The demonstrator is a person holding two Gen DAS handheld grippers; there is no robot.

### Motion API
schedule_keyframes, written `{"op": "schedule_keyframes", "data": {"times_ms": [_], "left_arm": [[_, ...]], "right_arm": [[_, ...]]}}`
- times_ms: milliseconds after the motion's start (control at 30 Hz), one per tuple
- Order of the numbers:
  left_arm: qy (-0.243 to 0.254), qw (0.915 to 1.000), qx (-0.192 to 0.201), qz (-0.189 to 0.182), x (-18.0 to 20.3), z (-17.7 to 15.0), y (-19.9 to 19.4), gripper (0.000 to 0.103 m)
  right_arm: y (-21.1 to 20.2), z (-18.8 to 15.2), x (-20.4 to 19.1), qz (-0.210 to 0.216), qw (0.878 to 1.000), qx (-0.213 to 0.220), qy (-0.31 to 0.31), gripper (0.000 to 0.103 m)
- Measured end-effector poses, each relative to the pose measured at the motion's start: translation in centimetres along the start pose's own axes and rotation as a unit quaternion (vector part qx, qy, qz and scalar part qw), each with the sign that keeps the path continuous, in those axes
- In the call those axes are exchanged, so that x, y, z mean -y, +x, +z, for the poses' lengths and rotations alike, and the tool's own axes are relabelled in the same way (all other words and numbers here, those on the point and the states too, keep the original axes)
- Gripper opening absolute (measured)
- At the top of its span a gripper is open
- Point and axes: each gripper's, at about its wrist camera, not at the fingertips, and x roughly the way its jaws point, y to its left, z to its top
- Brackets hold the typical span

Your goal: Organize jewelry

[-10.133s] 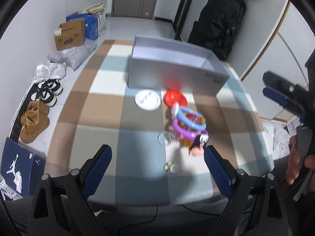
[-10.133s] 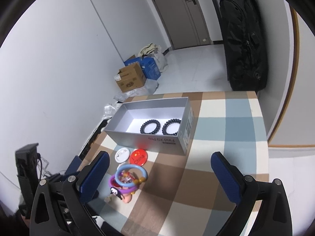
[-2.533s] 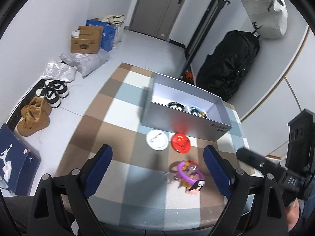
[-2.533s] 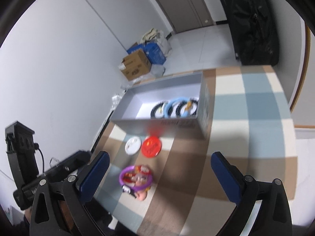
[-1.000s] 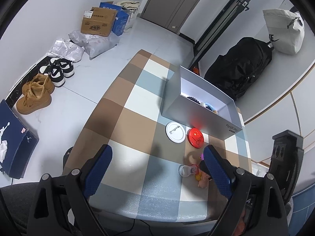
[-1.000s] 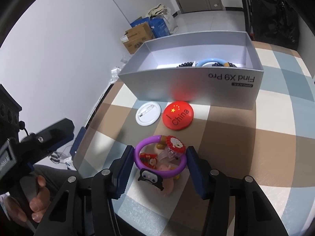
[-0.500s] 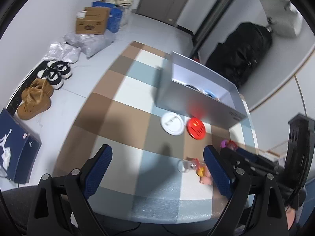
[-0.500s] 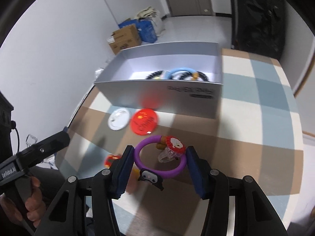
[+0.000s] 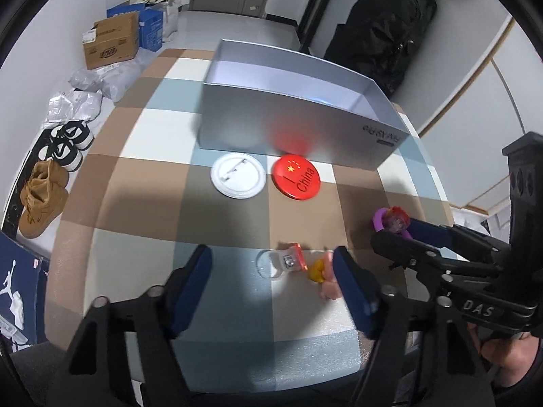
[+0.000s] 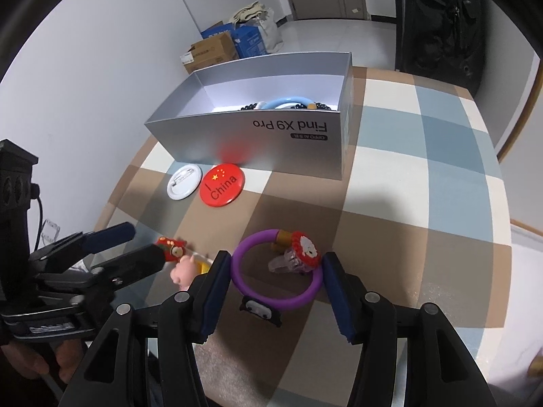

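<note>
Lifted off the pile near the table's front edge, the purple bracelet (image 10: 276, 273) now sits clamped between the right gripper (image 10: 276, 291) fingers, its charms hanging inside the ring. Beside it the left gripper (image 9: 273, 276), jaws apart, has dropped low over the remaining trinkets (image 9: 298, 264). Beyond stand the red badge (image 10: 222, 185), white badge (image 10: 184, 177) and silver box (image 10: 271, 132).

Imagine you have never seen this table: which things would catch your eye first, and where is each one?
The purple bracelet with its red charm stands out, clamped between the right tongs near the table's front edge. Behind it, a red "China" badge lies beside a white badge, just in front of the silver box, where a blue bracelet and dark beads show inside.
</note>
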Motion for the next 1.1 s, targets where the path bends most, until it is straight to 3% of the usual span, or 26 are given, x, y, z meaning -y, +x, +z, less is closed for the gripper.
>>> {"op": "schedule_keyframes", "data": {"times_ms": [100, 133, 233, 533, 767, 867, 1033, 1100], "left_arm": [[0.001, 1.0000, -0.005, -0.006, -0.1, -0.1, 0.2, 0.045], [0.001, 1.0000, -0.007, -0.007, -0.1, 0.0, 0.3, 0.035], [-0.004, 0.9998, -0.009, -0.015, -0.3, 0.1, 0.5, 0.024], [-0.005, 1.0000, 0.000, -0.005, -0.2, 0.3, 0.4, 0.023], [-0.015, 0.9998, -0.001, -0.012, -0.4, 0.4, 0.4, 0.023], [-0.016, 0.9998, 0.000, -0.016, -0.4, 0.4, 0.3, 0.023], [-0.017, 0.9997, 0.001, -0.019, -0.6, 0.5, 0.1, 0.023], [-0.018, 0.9996, 0.001, -0.020, -0.7, 0.6, 0.1, 0.023]], "right_arm": [[-0.7, -0.1, 0.5, 0.012, 1.000, 0.007, 0.008, 0.055], [-0.8, -0.1, 0.6, 0.014, 1.000, 0.009, 0.009, 0.056], [-1.1, -0.1, 0.8, 0.018, 1.000, 0.013, 0.012, 0.056], [-2.0, -0.1, 0.9, 0.042, 0.999, 0.024, 0.016, 0.056], [-2.0, 0.1, 2.5, 0.063, 0.996, 0.028, 0.060, 0.056], [-1.6, 0.2, 3.3, 0.071, 0.994, 0.026, 0.082, 0.047], [-0.6, 0.3, 4.0, 0.071, 0.992, 0.014, 0.103, 0.025], [-0.4, 0.3, 3.8, 0.069, 0.993, 0.014, 0.099, 0.022]]}}
